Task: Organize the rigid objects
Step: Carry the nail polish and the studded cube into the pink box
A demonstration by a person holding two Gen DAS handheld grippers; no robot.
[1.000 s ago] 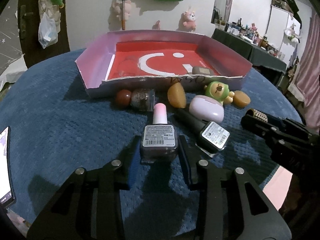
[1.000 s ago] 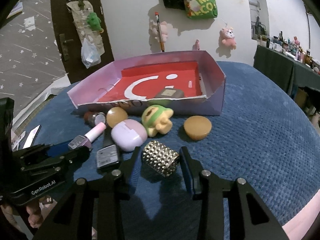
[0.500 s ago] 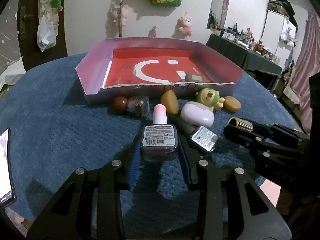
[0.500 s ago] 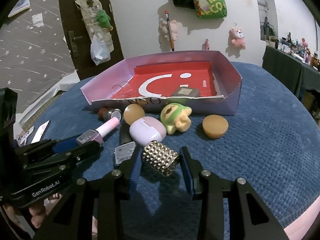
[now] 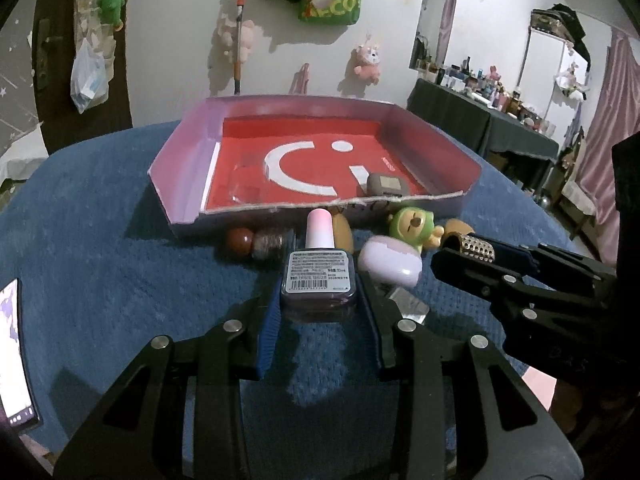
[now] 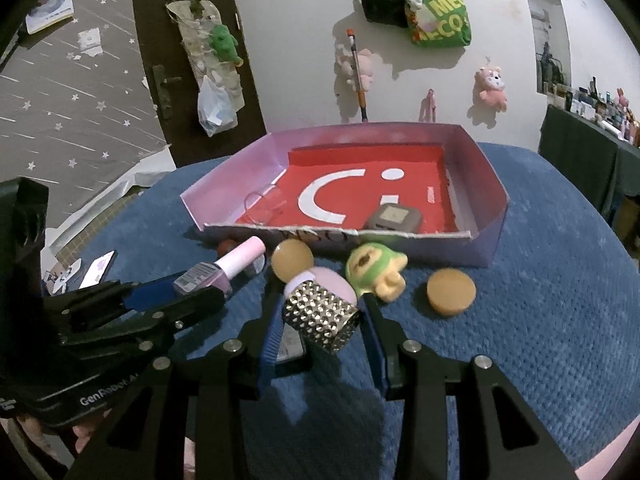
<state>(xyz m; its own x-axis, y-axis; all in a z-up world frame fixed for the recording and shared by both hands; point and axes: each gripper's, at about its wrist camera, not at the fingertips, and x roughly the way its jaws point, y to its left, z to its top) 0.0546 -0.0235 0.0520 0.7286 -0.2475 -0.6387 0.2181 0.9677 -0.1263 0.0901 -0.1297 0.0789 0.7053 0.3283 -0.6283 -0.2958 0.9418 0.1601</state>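
Left wrist view: the left gripper [image 5: 318,300] is squeezed tight on a polish bottle [image 5: 319,268], pink cap pointing at the tray [image 5: 180,172]. Right wrist view: the right gripper [image 6: 320,316] pinches a studded tube [image 6: 320,316], tilted, lifted off the blue cloth [image 6: 540,300]. Inside the tray, near its front wall, sits a small grey case [image 6: 394,218]. Both grippers point down at a slant, side by side, near the cloth's front edge.
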